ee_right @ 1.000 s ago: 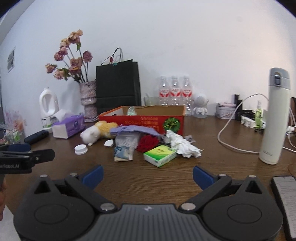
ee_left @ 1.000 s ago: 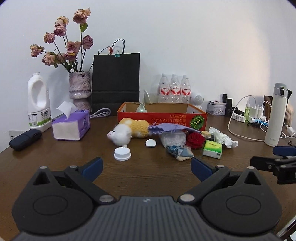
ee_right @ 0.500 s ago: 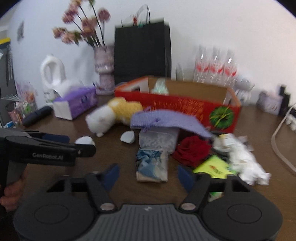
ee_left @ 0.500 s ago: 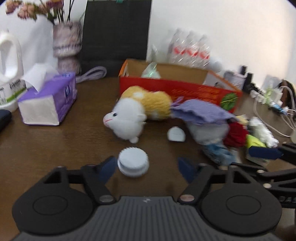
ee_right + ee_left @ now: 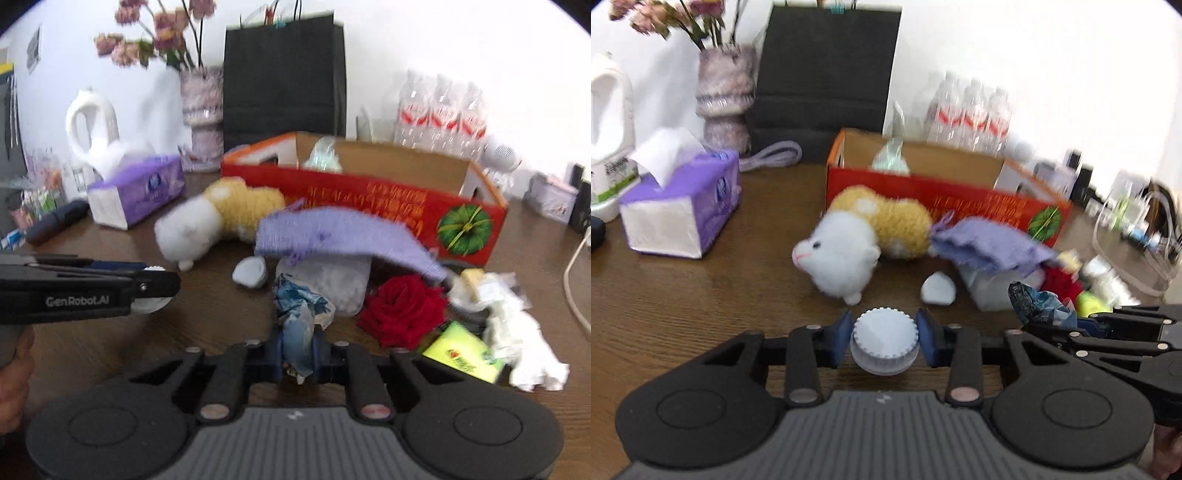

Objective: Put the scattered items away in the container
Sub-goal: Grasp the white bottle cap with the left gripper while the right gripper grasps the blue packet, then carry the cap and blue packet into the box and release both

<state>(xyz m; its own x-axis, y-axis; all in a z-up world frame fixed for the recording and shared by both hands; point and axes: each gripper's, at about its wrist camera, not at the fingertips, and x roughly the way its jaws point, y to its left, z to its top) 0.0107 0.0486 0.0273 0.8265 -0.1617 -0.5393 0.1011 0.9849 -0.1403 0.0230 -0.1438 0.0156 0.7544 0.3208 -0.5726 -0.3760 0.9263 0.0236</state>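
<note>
1. Since a second earlier both grippers had come in from well back over the table to the clutter in front of the red box; both started wide open and were now pinching down.
2. Red box stood open at the back, something pale already inside. Everything else lay loose in front of it.
3. Plush hamster lay against the box's front wall, purple cloth draped just beside it over a clear bag. Neither was touched.
4. Red rose, green packet and crumpled tissue sat to the right, untouched.
5. Right gripper was closing, narrow, on the blue crumpled wrapper; wrapper's lower end sat between the pads and looked pinched.
6. Left gripper was closing around the white ribbed cap, pads at its two sides. Contact looked made or nearly so; the blur left that unsettled.
7. Small white pebble-like piece lay near the cap, clear of both grippers.
8. Advice: finish the squeeze on the cap's ribbed rim before lifting, since a round cap could squirt out. Lift both straight up clear of the hamster, then carry over the front wall and release inside.
</note>
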